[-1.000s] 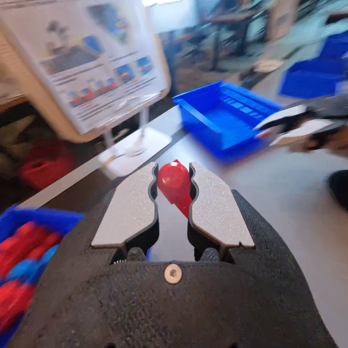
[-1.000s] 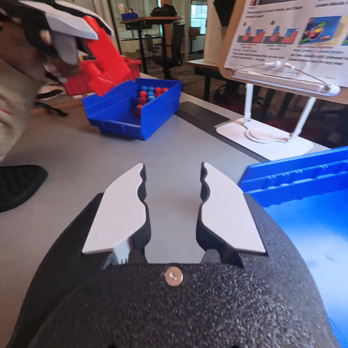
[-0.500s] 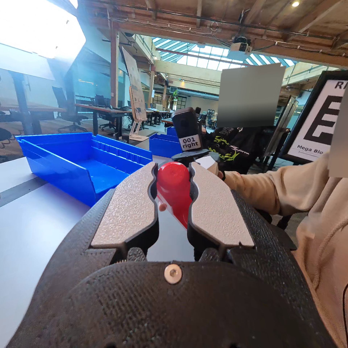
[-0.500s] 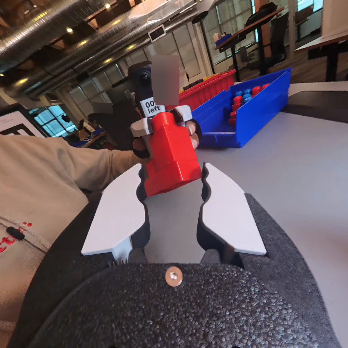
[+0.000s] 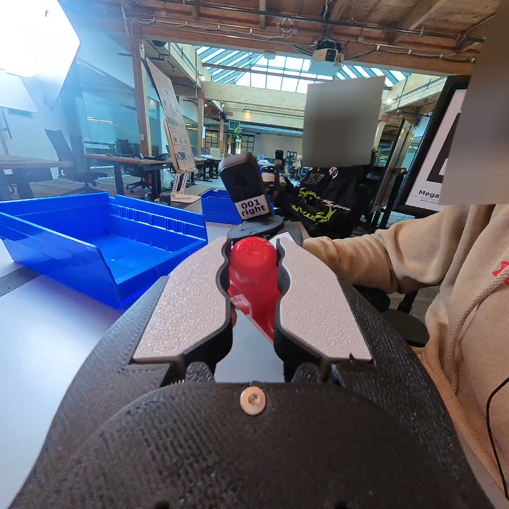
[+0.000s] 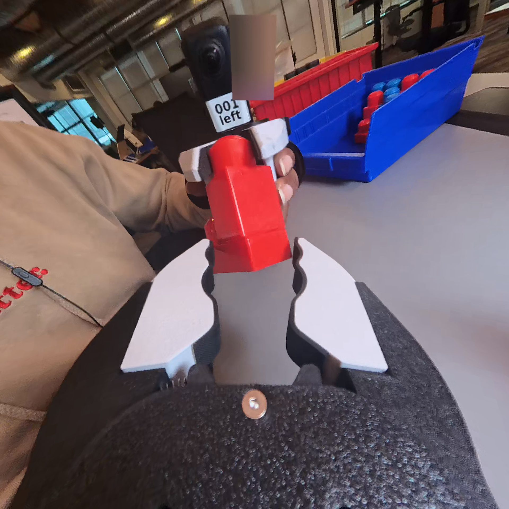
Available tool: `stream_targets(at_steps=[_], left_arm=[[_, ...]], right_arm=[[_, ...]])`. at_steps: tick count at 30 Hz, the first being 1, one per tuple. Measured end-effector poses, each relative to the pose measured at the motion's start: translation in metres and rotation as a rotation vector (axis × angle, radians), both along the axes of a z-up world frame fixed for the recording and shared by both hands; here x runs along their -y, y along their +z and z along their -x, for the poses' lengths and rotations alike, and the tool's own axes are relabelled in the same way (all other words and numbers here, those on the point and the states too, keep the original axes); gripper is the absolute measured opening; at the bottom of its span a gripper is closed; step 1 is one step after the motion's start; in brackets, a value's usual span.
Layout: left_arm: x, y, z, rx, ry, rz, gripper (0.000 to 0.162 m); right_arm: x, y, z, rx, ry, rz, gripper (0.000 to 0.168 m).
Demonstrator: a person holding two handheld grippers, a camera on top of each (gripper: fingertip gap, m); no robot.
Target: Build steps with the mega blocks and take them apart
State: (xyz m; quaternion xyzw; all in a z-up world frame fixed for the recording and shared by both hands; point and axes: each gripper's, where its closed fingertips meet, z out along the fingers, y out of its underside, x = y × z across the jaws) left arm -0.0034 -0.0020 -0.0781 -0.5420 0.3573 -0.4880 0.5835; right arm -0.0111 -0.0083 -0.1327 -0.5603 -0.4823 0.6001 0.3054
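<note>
My left gripper point(image 5: 252, 248) is shut on the top stud of a red mega block point(image 5: 254, 278) and holds it in the air above the grey table point(image 5: 41, 344). In the right wrist view the same left gripper point(image 6: 234, 146) holds the red block point(image 6: 245, 209) by its stud, tilted, with its lower end between the tips of my right gripper point(image 6: 252, 242). My right gripper is open and empty; its fingertips flank the block's base without closing on it. The right gripper's camera body point(image 5: 245, 187) shows just beyond the block in the left wrist view.
An empty blue bin point(image 5: 104, 245) lies on the table at the left in the left wrist view. A blue bin point(image 6: 399, 124) holding several red and blue blocks point(image 6: 377, 96) stands far right, a red bin point(image 6: 316, 82) behind it. A person's beige sleeves point(image 6: 68, 192) are close by. My hands' fingertips stand some 5 centimeters from each other.
My left gripper swung round with the red block and brought it toward my right gripper. The block's base has moved in between the open right fingertips.
</note>
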Motion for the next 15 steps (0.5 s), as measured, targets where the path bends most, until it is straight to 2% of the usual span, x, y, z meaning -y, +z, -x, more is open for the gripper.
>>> stream_targets(at_steps=[11, 15], left_arm=[[0.005, -0.012, -0.006, -0.031, -0.043, 0.008, 0.031], [0.008, -0.012, -0.006, -0.035, -0.059, -0.008, 0.031]], right_arm=[[0.011, -0.016, 0.001, 0.067, 0.052, -0.051, 0.060], [0.013, -0.014, 0.001, 0.057, 0.065, -0.053, 0.056]])
